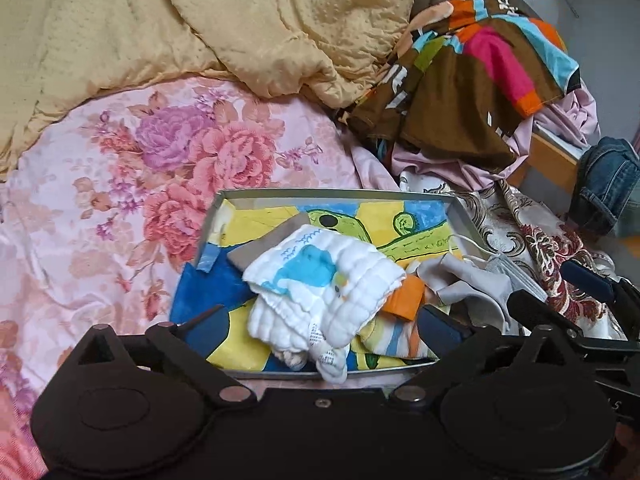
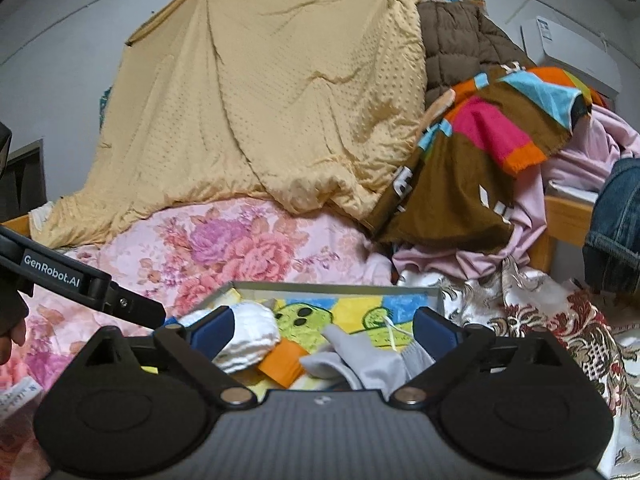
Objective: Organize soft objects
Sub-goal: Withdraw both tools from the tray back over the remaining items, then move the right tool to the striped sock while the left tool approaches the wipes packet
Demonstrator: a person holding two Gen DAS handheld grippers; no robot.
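Observation:
A shallow grey tray (image 1: 336, 194) (image 2: 336, 286) with a bright cartoon lining lies on the bed. In it sit a folded white quilted cloth (image 1: 320, 280) (image 2: 248, 336) with blue print, an orange piece (image 1: 406, 298) (image 2: 282, 362) and crumpled grey cloth (image 1: 460, 280) (image 2: 360, 356). My left gripper (image 1: 324, 320) hovers over the tray's near edge, open, its blue pads apart on either side of the white cloth and not pressing it. My right gripper (image 2: 323, 326) is open above the grey cloth, holding nothing. The two grippers are side by side.
A beige dotted blanket (image 1: 240, 28) is heaped behind a pink floral sheet (image 1: 120, 184). To the right are a brown multicoloured towel (image 1: 472, 92), pink fabric (image 2: 520, 248), jeans (image 1: 608, 188), a red-and-white patterned cloth (image 1: 552, 248) and a wooden bed rail (image 2: 560, 216).

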